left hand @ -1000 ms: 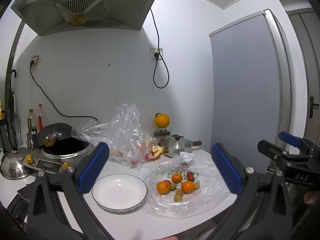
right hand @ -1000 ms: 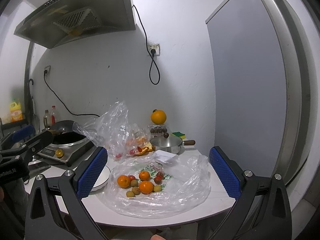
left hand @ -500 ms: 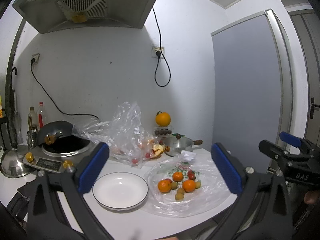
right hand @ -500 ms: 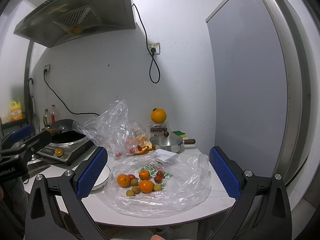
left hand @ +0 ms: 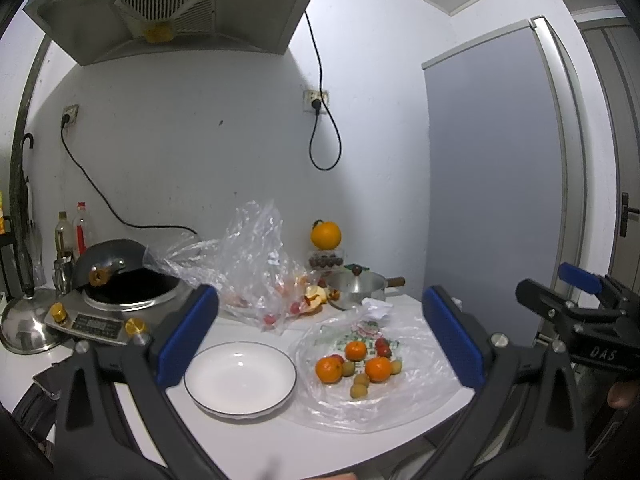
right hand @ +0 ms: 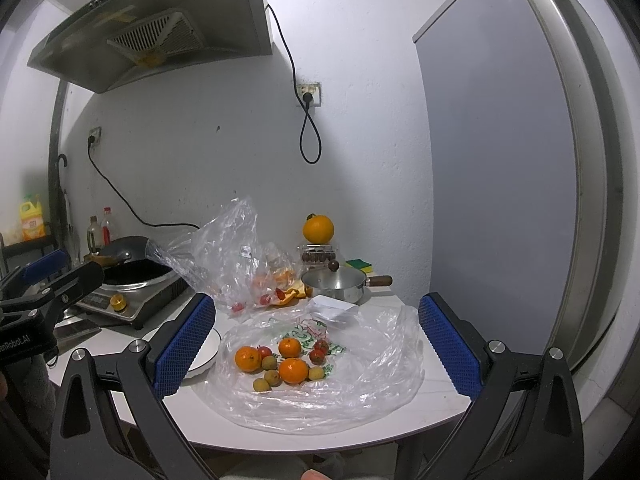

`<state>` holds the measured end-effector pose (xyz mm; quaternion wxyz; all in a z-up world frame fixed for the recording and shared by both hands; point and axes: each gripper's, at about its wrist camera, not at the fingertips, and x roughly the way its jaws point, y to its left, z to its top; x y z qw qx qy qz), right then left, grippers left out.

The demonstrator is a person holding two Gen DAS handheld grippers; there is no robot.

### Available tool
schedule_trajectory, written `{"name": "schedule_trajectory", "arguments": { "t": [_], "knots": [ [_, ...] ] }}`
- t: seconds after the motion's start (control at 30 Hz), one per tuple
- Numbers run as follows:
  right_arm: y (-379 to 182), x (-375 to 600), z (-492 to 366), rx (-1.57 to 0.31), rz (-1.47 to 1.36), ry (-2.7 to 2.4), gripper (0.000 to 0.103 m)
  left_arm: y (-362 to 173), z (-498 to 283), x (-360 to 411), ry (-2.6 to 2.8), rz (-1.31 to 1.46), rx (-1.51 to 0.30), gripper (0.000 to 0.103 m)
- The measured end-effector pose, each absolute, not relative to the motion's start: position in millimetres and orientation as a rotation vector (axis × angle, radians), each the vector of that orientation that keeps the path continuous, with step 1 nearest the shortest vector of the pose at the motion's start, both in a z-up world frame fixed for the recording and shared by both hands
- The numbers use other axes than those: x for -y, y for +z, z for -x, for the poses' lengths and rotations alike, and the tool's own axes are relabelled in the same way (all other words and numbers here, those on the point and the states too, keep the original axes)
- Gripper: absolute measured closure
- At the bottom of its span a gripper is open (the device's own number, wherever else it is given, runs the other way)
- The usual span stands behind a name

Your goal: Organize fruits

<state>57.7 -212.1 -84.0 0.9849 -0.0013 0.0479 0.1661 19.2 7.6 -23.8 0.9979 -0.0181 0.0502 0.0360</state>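
Fruit (right hand: 280,364) lay loose on a flattened bag (right hand: 360,384) beside the empty plate (left hand: 240,376) on the surface (left hand: 320,448), so both left tool (left hand: 320,340) and right tool (right hand: 316,344) hung back, jaws apart, holding nothing, presumably before a first pick.

This is a small home kitchen: a greasy range hood (left hand: 168,4) hangs on the white wall above an induction cooker (left hand: 120,312) with a black wok (left hand: 132,284) on it. Beside the cooker stand 2 oil bottles (left hand: 72,232) and a steel lid (left hand: 24,324), while a small saucepan (right hand: 334,285), a sponge (right hand: 360,266) and a yellow detergent jug (right hand: 31,218) sit around the white counter (left hand: 280,440). A plate (left hand: 240,376) and loose fruit (right hand: 280,362) on plastic bags lie there too, and a grey fridge (right hand: 500,160) fills the right side.
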Motion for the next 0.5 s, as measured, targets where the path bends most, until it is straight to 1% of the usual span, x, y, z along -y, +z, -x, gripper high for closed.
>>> {"name": "schedule_trajectory", "arguments": {
  "t": [0.5],
  "knots": [
    [-85.8,209.4,-61.5,-0.108,0.006,0.335,0.000,-26.4,-21.6,-8.1,0.068,0.036,-0.106,0.000]
  ]
}}
